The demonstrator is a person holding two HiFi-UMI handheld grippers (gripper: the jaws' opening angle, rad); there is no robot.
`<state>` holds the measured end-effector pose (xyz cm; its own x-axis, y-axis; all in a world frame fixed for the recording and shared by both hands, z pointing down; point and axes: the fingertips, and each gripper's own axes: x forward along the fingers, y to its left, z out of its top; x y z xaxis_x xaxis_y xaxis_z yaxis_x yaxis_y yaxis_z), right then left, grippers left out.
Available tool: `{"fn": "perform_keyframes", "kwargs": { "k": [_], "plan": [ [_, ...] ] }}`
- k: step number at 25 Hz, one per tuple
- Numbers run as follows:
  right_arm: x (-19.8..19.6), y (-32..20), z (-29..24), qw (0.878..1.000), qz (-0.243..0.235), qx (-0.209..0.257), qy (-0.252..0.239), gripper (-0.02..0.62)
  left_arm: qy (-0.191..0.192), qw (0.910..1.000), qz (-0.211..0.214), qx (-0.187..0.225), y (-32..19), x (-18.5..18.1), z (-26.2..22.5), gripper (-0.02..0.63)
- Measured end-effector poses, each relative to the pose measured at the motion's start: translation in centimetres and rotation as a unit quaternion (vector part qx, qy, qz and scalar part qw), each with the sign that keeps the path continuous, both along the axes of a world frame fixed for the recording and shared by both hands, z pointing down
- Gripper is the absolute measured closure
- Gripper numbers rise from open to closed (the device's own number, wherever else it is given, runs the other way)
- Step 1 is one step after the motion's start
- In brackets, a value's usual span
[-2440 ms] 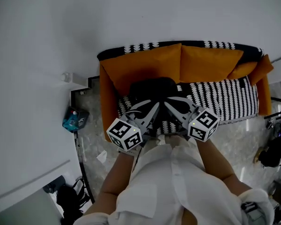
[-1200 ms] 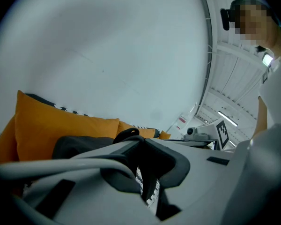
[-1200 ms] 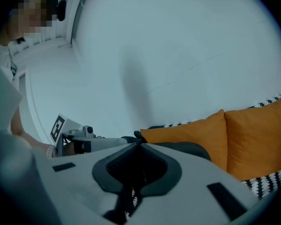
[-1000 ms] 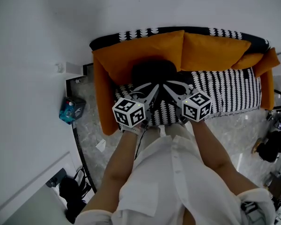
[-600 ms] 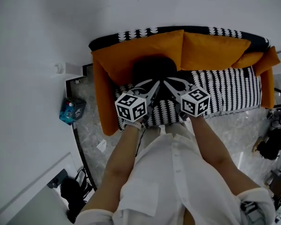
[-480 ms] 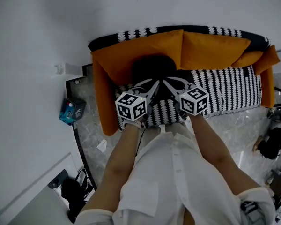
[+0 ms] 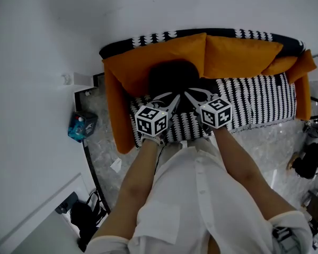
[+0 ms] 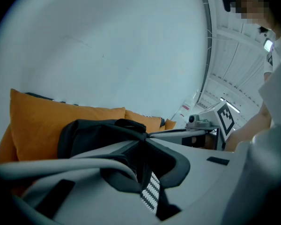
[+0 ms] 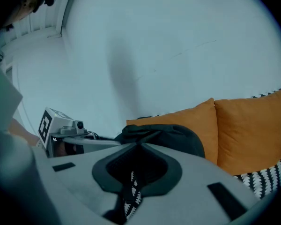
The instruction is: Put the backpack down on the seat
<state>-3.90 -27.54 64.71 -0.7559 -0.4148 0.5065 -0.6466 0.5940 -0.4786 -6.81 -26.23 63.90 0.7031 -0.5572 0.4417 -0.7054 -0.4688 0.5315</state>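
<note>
the black backpack point(image 7: 172, 80) sits at the left end of the sofa point(image 7: 257, 103), its bottom on the black-and-white patterned seat and its back leaning on the orange cushion point(image 7: 143, 67) at the sofa's left. the left hand-held gripper point(image 7: 175, 97) and the right hand-held gripper point(image 7: 190, 94) both reach in from the sofa's front edge and meet at the top of the bag. in the left gripper view the jaws are drawn together at their tips, pinching dark fabric at the bag's crown, with the patterned seat showing through the gap lower down. the right gripper view shows the same: tips closed on a bunched fold at the top of the bag, the orange cushion rising behind it. so both are clenched on the backpack, and the bag looks already set down, with the release not yet made. the bag appears soft and slumped rather than stiff, its top rounded and creased, so it will likely sag or tip forward off the cushion once let go. it seems light or only partly filled, judging by how it folds. the top handle or the thick seam at the crown is the sensible place to hold, since loose fabric lower down would slip or stretch between narrow jaws. letting go one side at a time, while the bag leans back into the sofa, should keep it from rolling toward the sofa's front edge.
</note>
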Motion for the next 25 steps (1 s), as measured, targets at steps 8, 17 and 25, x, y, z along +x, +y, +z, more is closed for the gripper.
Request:
{"fn": "perform_keyframes", "kwargs": {
  "k": [8,17,25],
  "plan": [
    [0.2,0.4,1.1,1.0,-0.002,-0.004,0.024,0.56,-0.027,0.9994,-0.012,-0.019,1.0,-0.4,1.9,0.56],
    [0.6,0.6,1.2,0.999,-0.001,0.004,0.04,0.556,-0.054,0.9981,-0.022,-0.017,1.4,-0.7,2.5,0.551],
    [1.3,0.6,0.5,0.999,0.005,0.016,0.049,0.533,-0.091,0.995,-0.037,-0.021,1.8,-2.0,2.8,0.526]
  ]
}}
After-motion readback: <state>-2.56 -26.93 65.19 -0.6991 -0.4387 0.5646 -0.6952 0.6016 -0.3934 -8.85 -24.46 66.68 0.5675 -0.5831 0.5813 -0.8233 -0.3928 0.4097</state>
